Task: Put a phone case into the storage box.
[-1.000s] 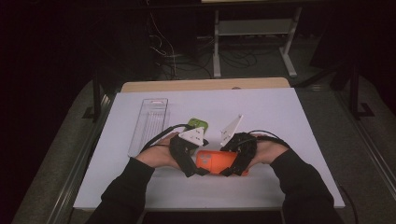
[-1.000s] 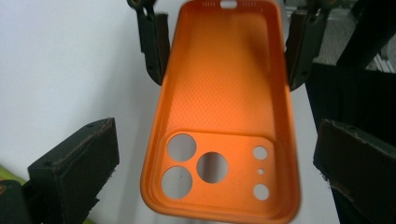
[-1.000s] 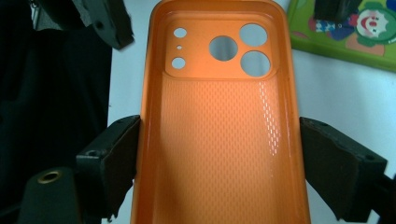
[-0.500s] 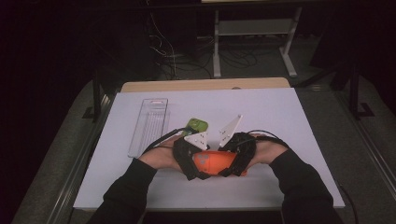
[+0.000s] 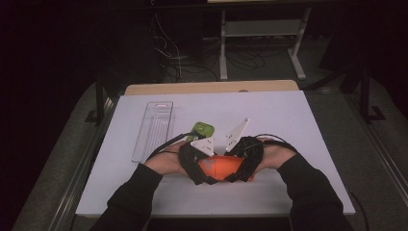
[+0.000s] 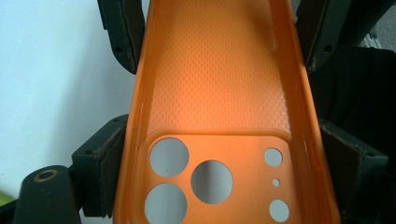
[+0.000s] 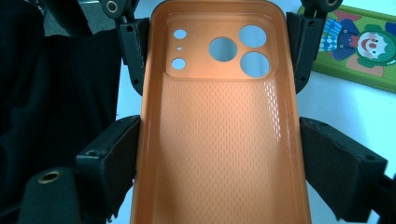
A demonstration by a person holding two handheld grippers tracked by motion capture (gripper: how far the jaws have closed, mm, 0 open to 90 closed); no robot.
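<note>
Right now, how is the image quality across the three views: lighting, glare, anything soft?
High view: dim, dark surround, white table brightest, orange phone case small between the hands. Left gripper view: sharp on the case's dotted texture, table washed pale blue. Right gripper view: mild sheen on the case's right wall, near jaws slightly soft.
</note>
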